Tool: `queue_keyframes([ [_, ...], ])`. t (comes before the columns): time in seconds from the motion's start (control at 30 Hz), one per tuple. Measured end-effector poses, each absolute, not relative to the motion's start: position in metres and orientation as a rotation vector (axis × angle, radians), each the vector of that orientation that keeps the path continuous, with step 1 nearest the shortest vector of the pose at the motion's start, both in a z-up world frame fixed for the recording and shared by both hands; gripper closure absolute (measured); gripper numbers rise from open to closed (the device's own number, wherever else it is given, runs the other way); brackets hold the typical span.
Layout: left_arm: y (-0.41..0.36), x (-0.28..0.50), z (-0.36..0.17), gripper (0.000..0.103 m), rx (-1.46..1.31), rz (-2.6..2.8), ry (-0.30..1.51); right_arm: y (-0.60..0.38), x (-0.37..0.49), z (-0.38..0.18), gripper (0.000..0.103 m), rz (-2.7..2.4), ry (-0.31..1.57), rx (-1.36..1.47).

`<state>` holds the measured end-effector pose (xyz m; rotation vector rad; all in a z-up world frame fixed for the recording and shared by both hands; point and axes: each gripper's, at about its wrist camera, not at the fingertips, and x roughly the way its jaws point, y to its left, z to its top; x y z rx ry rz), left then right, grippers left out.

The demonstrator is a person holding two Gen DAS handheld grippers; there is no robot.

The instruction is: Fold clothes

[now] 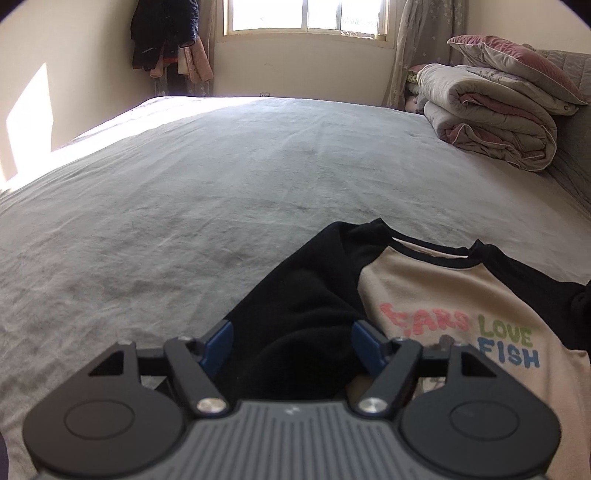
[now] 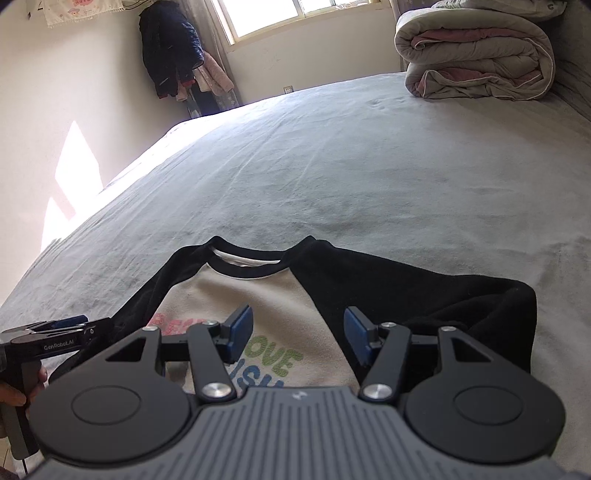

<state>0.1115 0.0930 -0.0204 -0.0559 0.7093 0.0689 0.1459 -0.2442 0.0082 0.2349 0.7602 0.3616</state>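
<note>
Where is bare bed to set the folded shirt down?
Bare sheet stretches beyond the shirt collar toward the window wall. Far right is crowded by the rolled quilt. Both the left gripper and the right gripper hang open over the shirt.

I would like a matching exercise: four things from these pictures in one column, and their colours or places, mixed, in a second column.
1. sleeves
2. duvet
3. jackets
4. bed

A. hanging in the corner by the window
B. black
C. grey cover, under the shirt
D. rolled up at the far right of the bed

Pairs: 1-B, 2-D, 3-A, 4-C
</note>
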Motion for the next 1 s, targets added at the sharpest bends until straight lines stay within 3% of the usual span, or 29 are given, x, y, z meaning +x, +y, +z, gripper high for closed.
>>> queue_keyframes([
  [0.37, 0.127, 0.062, -0.034, 0.021, -0.114, 0.134, 0.698, -0.301, 0.085, 0.002, 0.044, 0.189, 0.86, 0.355],
  [0.6, 0.126, 0.059, -0.042, 0.021, -0.037, 0.165, 0.716, -0.302, 0.07, -0.047, 0.044, 0.094, 0.956, 0.354],
  [0.8, 0.13, 0.066, -0.059, 0.021, 0.061, 0.18, 0.744, -0.289, 0.068, -0.057, 0.045, 0.082, 0.872, 0.204],
  [0.9, 0.134, 0.07, -0.065, 0.046, 0.044, 0.157, 0.757, -0.281, 0.065, -0.061, 0.068, 0.049, 0.819, 0.074],
  [0.97, 0.131, 0.071, -0.061, 0.074, 0.07, 0.14, 0.749, -0.278, 0.065, -0.061, 0.084, 0.044, 0.804, 0.028],
  [1.0, 0.13, 0.071, -0.058, 0.075, 0.087, 0.143, 0.742, -0.28, 0.065, -0.06, 0.093, 0.047, 0.803, 0.021],
])
